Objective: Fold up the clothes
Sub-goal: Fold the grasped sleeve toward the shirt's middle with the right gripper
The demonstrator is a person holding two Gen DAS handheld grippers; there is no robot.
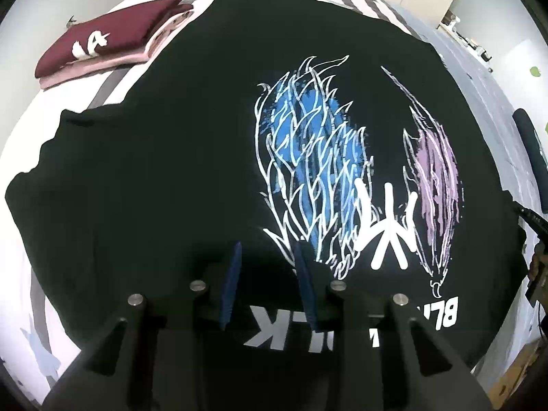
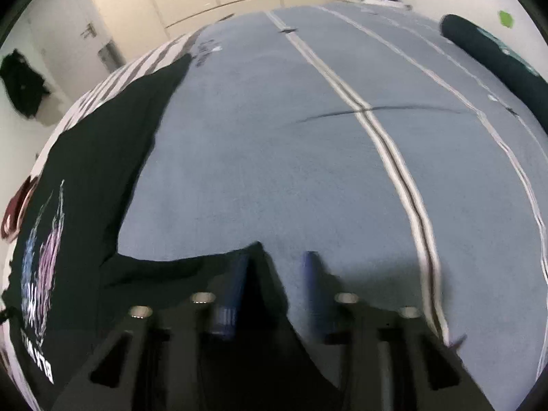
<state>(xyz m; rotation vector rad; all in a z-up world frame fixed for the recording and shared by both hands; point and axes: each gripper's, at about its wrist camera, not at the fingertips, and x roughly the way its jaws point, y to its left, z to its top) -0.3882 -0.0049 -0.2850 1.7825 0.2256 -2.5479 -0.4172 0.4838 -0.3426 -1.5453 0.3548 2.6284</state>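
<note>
Bedsheet [image 2: 274, 137] under black T-shirt [image 1: 171, 137]: left gripper [image 1: 268, 246] gapes over it, right gripper [image 2: 277, 256] gapes around its edge.

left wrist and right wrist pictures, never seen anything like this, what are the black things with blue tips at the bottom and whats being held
No robot: a person holds a claw in each hand, each with a wide-angle camera looking along its two blue-tipped fingers, hence the round pictures. The left wrist view shows the left claw over a black printed t-shirt spread on a bed, a folded maroon garment beyond. The right wrist view shows the right claw over the blue-grey bed cover, the shirt's sleeve between its fingers. Whether either claw pinches cloth is unclear.
</note>
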